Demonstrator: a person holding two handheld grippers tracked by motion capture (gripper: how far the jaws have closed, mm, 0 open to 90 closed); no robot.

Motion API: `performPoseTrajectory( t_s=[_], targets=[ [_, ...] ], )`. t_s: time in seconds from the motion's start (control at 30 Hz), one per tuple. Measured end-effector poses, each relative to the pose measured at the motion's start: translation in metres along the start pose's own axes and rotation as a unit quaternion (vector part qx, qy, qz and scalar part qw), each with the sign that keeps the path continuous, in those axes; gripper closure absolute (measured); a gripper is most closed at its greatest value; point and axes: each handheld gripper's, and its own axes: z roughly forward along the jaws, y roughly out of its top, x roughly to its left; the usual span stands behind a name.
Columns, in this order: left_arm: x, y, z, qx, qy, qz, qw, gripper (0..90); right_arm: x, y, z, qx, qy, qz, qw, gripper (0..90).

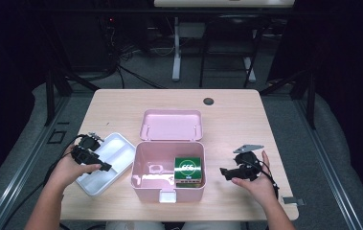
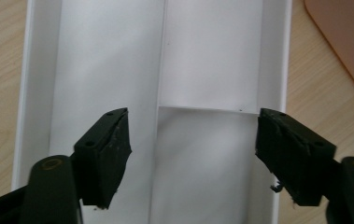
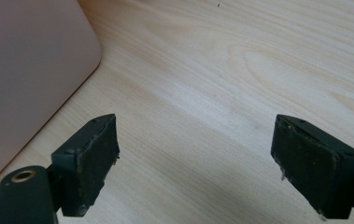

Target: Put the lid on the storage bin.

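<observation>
A pink box (image 1: 145, 179) stands open at the table's middle, its lid (image 1: 171, 125) lying flat behind it. Inside, at the right, sits a green packet (image 1: 187, 167) with white print. A white divided tray (image 1: 114, 153) lies to the left of the box. My left gripper (image 1: 103, 166) hovers over that tray, open; in the left gripper view the jaws (image 2: 193, 156) stand wide above the tray's divider (image 2: 161, 70) with nothing between them. My right gripper (image 1: 223, 171) is open over bare wood right of the box, its jaws (image 3: 195, 161) empty, the box's wall (image 3: 30, 70) at the left.
A dark round grommet (image 1: 209, 101) sits near the table's far edge. Beyond the table are desk legs (image 1: 175, 48), cables and dark floor. Bare wood (image 1: 236, 120) lies to the right of and behind the box. A small metal tab (image 1: 292, 201) sticks out at the near right corner.
</observation>
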Motion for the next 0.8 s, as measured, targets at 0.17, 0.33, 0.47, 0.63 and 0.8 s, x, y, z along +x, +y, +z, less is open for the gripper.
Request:
performPoseTrajectory(
  t_s=[0.17, 0.33, 0.47, 0.63, 0.8],
  targets=[
    [0.0, 0.005, 0.002, 0.01, 0.034, 0.01, 0.9993, 38.0, -0.004, -0.002, -0.003, -0.01, -0.009, 0.008, 0.9999, 16.4],
    [0.003, 0.01, 0.001, 0.042, 0.039, 0.008, 0.9983, 42.8, -0.009, -0.003, -0.003, -0.012, -0.006, 0.027, 0.9995, 16.5],
    [0.005, 0.015, 0.002, 0.054, 0.041, 0.025, 0.9974, 44.9, -0.013, -0.005, -0.005, -0.009, -0.007, 0.033, 0.9994, 17.0],
    [-0.001, 0.02, 0.011, 0.086, 0.045, 0.041, 0.9944, 52.9, -0.016, -0.006, -0.004, -0.007, 0.002, 0.037, 0.9993, 18.9],
    [0.002, 0.019, 0.021, 0.112, 0.05, 0.04, 0.9917, 64.2, -0.02, -0.009, -0.002, -0.005, 0.006, 0.059, 0.9982, 19.2]
  ],
)
